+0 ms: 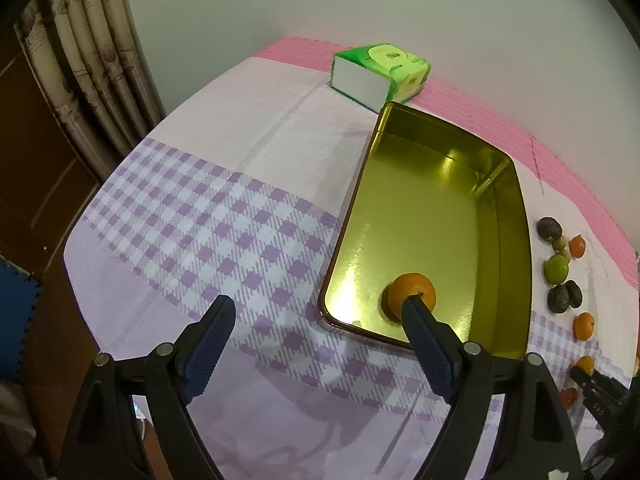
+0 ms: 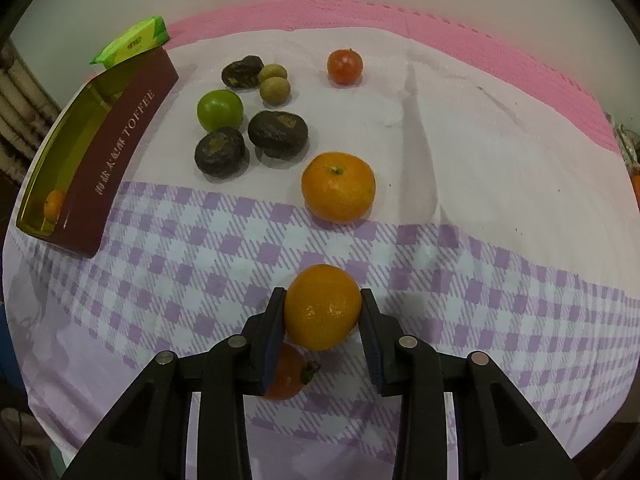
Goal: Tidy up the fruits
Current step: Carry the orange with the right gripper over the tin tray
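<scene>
A gold-lined tin [image 1: 452,216] with maroon sides holds one orange [image 1: 412,293] near its front end. My left gripper [image 1: 318,306] is open and empty, its right finger tip in front of that orange. My right gripper [image 2: 323,308] is shut on an orange [image 2: 323,306] just above the cloth. The tin also shows at the left of the right wrist view [image 2: 116,148]. Loose fruit lies beyond: another orange [image 2: 338,187], a green fruit [image 2: 219,110], dark brown fruits [image 2: 278,133], small tan fruits [image 2: 274,90], a red-orange fruit [image 2: 345,66].
A green tissue pack [image 1: 380,72] lies behind the tin by the wall. A reddish fruit [image 2: 286,376] lies under my right gripper. A curtain [image 1: 80,60] hangs left of the table. The checked cloth [image 1: 200,216] covers the table.
</scene>
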{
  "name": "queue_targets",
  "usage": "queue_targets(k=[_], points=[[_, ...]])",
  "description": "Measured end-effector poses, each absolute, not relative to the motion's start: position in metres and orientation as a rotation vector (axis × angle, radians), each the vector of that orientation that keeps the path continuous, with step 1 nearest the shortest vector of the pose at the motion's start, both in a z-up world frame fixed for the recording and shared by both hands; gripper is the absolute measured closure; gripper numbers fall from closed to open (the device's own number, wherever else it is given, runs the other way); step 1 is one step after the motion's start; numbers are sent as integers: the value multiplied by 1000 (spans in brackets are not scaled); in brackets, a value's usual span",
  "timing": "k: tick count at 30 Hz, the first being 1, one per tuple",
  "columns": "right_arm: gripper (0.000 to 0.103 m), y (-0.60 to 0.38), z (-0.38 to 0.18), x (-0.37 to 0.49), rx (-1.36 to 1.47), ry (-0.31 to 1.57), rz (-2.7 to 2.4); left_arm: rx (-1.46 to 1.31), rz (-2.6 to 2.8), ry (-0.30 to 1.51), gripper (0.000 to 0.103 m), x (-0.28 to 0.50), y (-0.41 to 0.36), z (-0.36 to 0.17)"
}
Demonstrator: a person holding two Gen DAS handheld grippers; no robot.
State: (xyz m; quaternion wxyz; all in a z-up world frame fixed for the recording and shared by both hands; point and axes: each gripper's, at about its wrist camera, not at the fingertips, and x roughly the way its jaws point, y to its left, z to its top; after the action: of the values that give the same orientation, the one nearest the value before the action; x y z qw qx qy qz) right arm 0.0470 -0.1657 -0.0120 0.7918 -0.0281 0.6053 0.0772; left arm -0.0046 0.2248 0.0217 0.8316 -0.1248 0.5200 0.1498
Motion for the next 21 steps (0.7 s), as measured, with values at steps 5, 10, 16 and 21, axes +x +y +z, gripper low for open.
queue_targets(k=[5,10,16,21], points=[[67,-152,9,62,-75,1253,198,-272,357,1095,14,-5,231,21],[67,-115,37,80,-93,1183,304,-295,408,1078,11,-7,241,22],[67,-46,57,86,-144,1111,464,-317,505,1040,11,-11,259,26],[67,8,52,87,-189,1106,566,-332,530,1035,9,-12,264,27]])
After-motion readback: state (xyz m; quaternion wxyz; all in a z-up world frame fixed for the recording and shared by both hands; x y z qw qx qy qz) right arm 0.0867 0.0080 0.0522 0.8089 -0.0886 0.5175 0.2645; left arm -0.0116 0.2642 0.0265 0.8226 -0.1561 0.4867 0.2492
